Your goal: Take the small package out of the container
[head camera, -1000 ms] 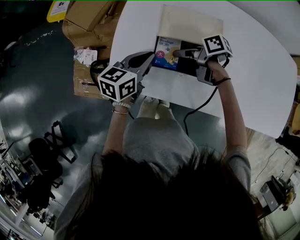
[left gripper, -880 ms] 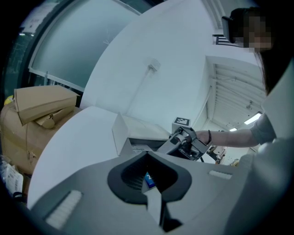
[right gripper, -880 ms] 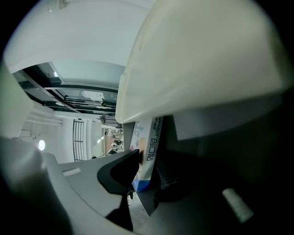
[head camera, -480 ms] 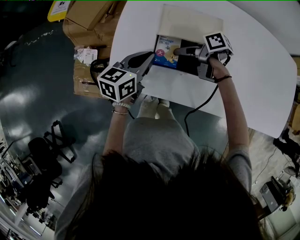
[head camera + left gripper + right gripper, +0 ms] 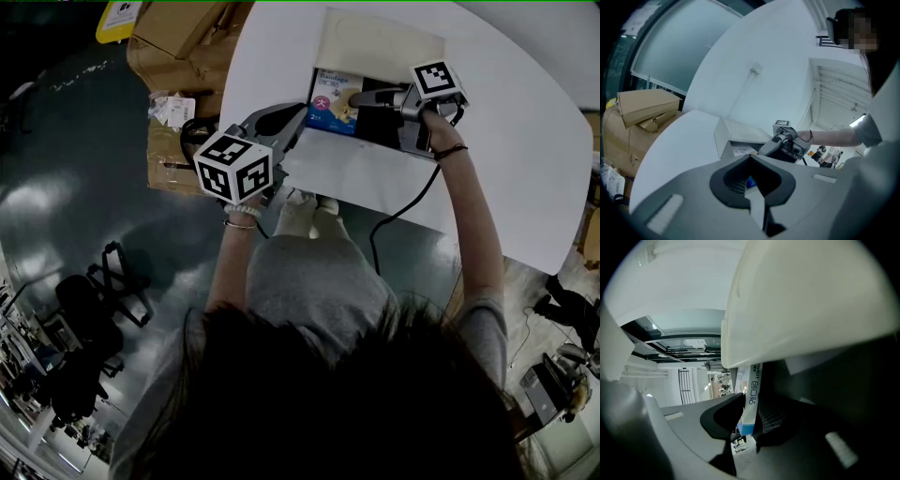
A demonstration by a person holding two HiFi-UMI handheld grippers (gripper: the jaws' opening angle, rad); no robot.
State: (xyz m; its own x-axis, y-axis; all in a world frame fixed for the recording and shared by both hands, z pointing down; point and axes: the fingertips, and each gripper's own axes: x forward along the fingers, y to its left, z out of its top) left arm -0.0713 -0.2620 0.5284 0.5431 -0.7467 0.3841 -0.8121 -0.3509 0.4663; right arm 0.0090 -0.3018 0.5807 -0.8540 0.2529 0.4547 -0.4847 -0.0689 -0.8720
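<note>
- Small package (image 5: 334,101), blue and white with print on its face, still inside the open white box (image 5: 323,52), in the box's left part against the dark interior.
- Seen edge-on in the right gripper view, with one end of the package between the two jaws.
- Right claw (image 5: 354,99) reaching into the box from the right, jaws just closed further and now pressed on both faces of the small package, roughly half open around its thin width.
- Box lid (image 5: 380,42) tilted up behind the package; front flap (image 5: 361,173) folded down flat on the worktop toward the person.
- Left claw (image 5: 298,120) at the box's near-left corner, jaws nearly together and pinched on a thin white edge of the box, with a sliver of the package's blue visible past them in the left gripper view.
- White rounded worktop (image 5: 506,141) carrying the box, bare elsewhere on its right side.
- Black cable (image 5: 403,211) trailing from the right claw over the worktop's near edge.
- Brown cardboard cartons (image 5: 173,37) stacked just left of the worktop, on a dark glossy floor (image 5: 75,187).
</note>
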